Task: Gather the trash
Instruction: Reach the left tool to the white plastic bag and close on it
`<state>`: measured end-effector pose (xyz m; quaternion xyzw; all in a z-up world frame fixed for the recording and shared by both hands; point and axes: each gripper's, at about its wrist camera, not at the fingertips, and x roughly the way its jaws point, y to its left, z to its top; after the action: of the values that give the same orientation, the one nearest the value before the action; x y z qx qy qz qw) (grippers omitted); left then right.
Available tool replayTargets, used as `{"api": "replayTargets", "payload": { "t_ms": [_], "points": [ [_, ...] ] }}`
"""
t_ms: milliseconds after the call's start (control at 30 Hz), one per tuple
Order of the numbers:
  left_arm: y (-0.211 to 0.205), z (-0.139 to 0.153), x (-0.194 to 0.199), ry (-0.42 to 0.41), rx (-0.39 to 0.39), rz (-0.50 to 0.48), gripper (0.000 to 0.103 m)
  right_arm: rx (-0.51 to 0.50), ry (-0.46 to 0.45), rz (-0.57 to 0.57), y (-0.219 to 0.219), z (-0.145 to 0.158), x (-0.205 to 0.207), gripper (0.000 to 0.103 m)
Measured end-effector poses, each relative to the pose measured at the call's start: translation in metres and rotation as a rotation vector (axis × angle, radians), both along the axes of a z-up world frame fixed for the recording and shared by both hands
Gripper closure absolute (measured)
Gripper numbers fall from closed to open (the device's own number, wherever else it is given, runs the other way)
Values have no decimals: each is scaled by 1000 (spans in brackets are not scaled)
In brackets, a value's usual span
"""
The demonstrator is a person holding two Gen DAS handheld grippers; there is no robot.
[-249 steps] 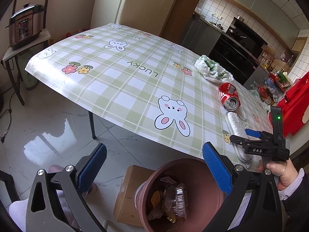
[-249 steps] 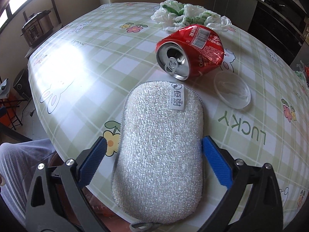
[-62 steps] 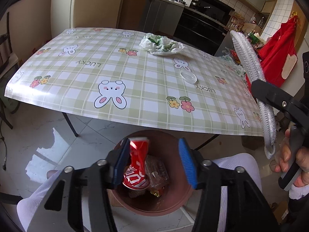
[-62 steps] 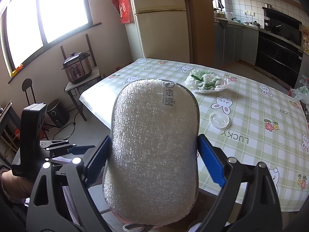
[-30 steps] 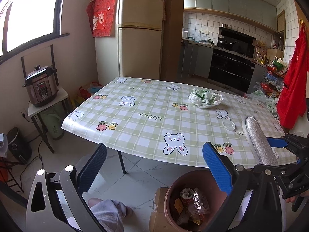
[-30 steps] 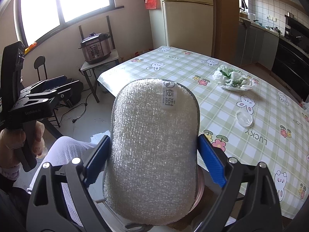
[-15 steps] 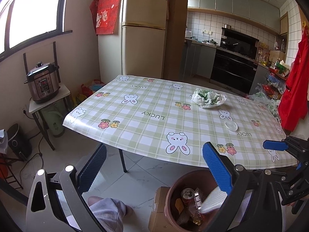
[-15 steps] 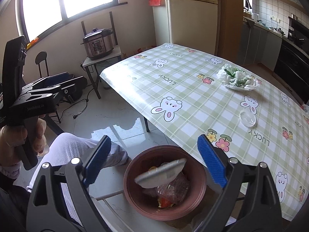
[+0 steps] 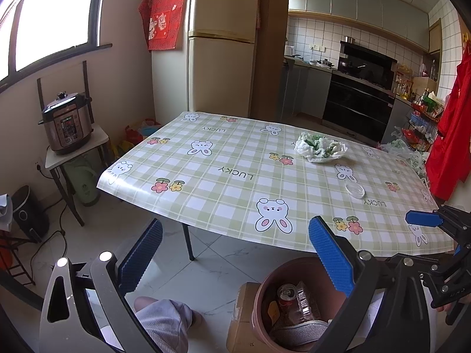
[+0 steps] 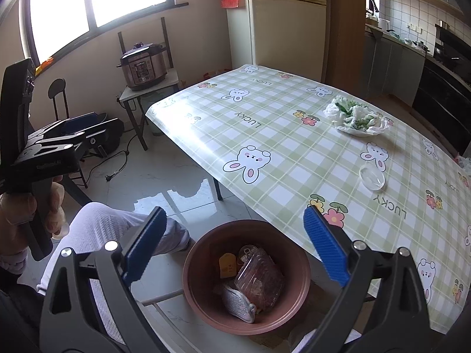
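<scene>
A brown bin (image 10: 297, 291) (image 9: 262, 297) stands on the floor by the table's near edge. Inside it lie a grey scouring pad (image 10: 238, 303) (image 9: 297, 330), a clear plastic wrapper (image 10: 260, 279) and a red can (image 9: 285, 291). My right gripper (image 10: 234, 245) hangs open above the bin, holding nothing. My left gripper (image 9: 235, 254) is open too, up and to the left of the bin. On the green checked tablecloth (image 9: 235, 176) rest a white crumpled bag with green scraps (image 9: 321, 147) (image 10: 356, 116) and a clear plastic lid (image 9: 355, 189) (image 10: 371, 178).
A cardboard box (image 9: 243, 311) sits against the bin. A person's knee in pale trousers (image 10: 100, 229) is left of the bin. A pressure cooker (image 9: 66, 122) stands on a side table at the left wall. A fridge (image 9: 220, 67) and kitchen counters lie beyond the table.
The right gripper opened and the scouring pad dropped into the bin, where it now lies flat. The left gripper stays open and has hardly moved.
</scene>
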<state>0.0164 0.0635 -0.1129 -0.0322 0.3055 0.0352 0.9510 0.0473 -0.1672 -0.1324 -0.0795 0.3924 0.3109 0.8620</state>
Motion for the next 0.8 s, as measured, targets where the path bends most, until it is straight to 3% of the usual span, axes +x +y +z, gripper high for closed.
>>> {"api": "replayTargets", "payload": {
  "t_ms": [400,800],
  "points": [
    [2,-13,6,24,-7,9,6,-16,-8,-65,-15,-8,10,6],
    [-4,-32,48,70,-18,-25,6,-72,-13,-163,-47,-27,61,6]
  ]
}}
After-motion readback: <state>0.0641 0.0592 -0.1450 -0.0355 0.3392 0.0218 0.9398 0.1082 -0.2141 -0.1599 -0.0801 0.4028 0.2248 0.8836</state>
